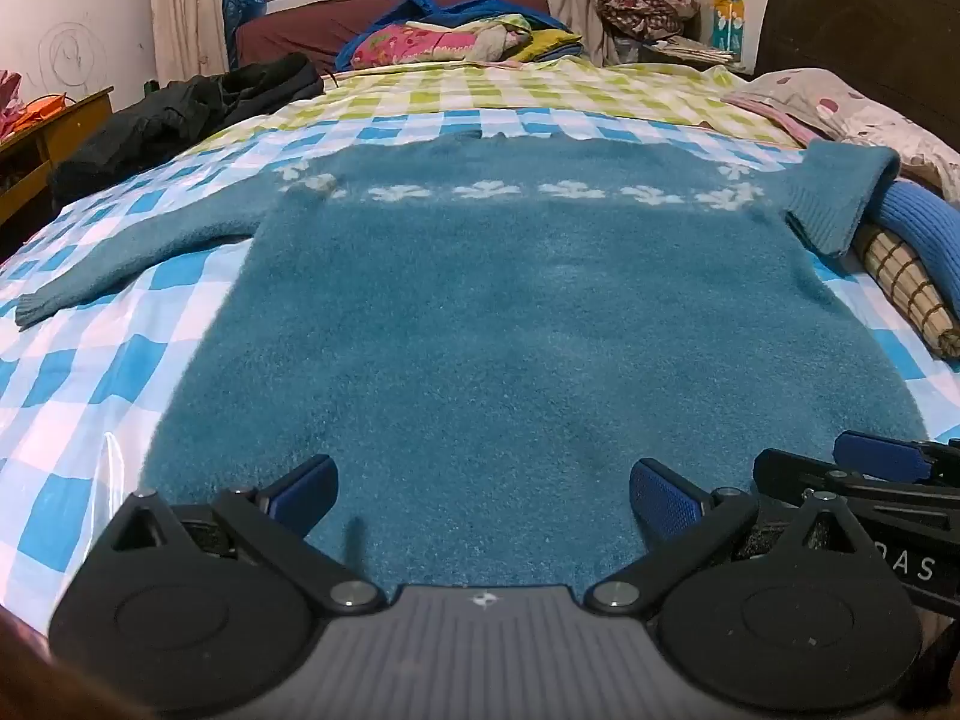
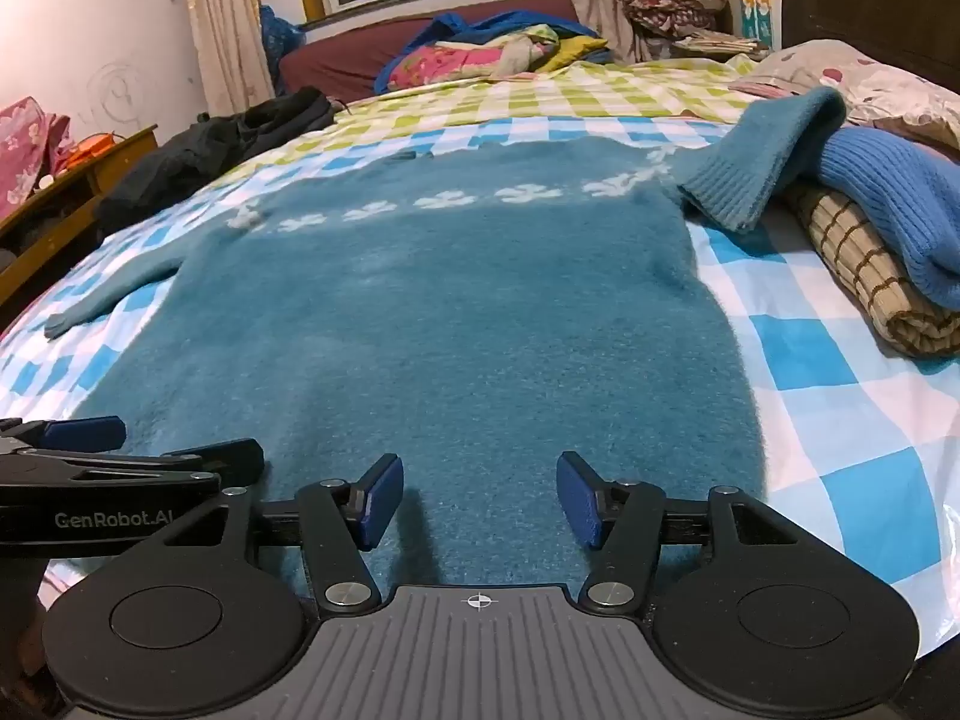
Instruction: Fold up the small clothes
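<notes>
A: Lying flat on the bed (image 1: pixel 90 372) right now is the teal sweater (image 1: pixel 510 324), spread face up on the blue-and-white checked sheet, hem toward us, band of white flowers (image 1: pixel 486 189) across the chest.

B: And the sleeves?

A: Left sleeve (image 1: pixel 120 258) stretched straight out to the side on the sheet. Right sleeve (image 2: pixel 762 150) is propped up, its ribbed cuff draped against a pile of folded clothes (image 2: pixel 876 228) just beside the sweater. Neither is tucked in.

B: So no fold made yet?

A: None I can see. The body is one flat layer, hem unturned. I'd call this the very start: sleeves to bring in, then the body to double over.

B: Where are the tongs?

A: Left tongs (image 1: pixel 483 495) hover over the hem, wide apart, gripping nothing. Right tongs (image 2: pixel 480 498) sit just beside them over the same hem edge, also spread open and empty. Whether the pads touch the knit, I can't tell.

B: Anything else around?

A: A black jacket (image 1: pixel 180 114) well off at the far left, a heap of bright bedding (image 1: pixel 456 36) at the far end, a dark headboard (image 1: pixel 864 18) at right.
</notes>
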Available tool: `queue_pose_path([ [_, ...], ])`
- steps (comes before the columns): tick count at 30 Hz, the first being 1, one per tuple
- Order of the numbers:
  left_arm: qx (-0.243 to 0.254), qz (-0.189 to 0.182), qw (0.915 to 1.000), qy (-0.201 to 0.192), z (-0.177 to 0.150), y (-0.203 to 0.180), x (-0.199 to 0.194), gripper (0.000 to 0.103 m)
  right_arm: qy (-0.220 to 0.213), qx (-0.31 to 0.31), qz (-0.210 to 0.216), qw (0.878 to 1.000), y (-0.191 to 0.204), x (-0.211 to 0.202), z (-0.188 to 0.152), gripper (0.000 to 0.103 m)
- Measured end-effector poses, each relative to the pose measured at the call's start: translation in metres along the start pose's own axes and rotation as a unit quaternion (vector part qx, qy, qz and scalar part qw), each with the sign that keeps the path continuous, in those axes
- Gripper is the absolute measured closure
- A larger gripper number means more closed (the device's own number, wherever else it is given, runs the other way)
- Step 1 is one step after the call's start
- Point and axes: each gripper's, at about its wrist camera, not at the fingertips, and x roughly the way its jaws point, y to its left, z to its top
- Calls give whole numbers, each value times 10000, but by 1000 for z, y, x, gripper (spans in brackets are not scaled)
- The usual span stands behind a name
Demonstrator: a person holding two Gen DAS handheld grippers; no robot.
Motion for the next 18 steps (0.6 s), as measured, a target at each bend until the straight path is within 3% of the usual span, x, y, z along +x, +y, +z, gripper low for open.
queue_pose_path([
  [9, -10, -11, 10000, -20, 1, -2, -1, 0, 16, -8, -14, 10000, 1, 1, 0, 46],
  [18, -137, -84, 9996, 212, -3, 2, 7, 0, 45, -85, -48, 9999, 2, 3, -1, 46],
])
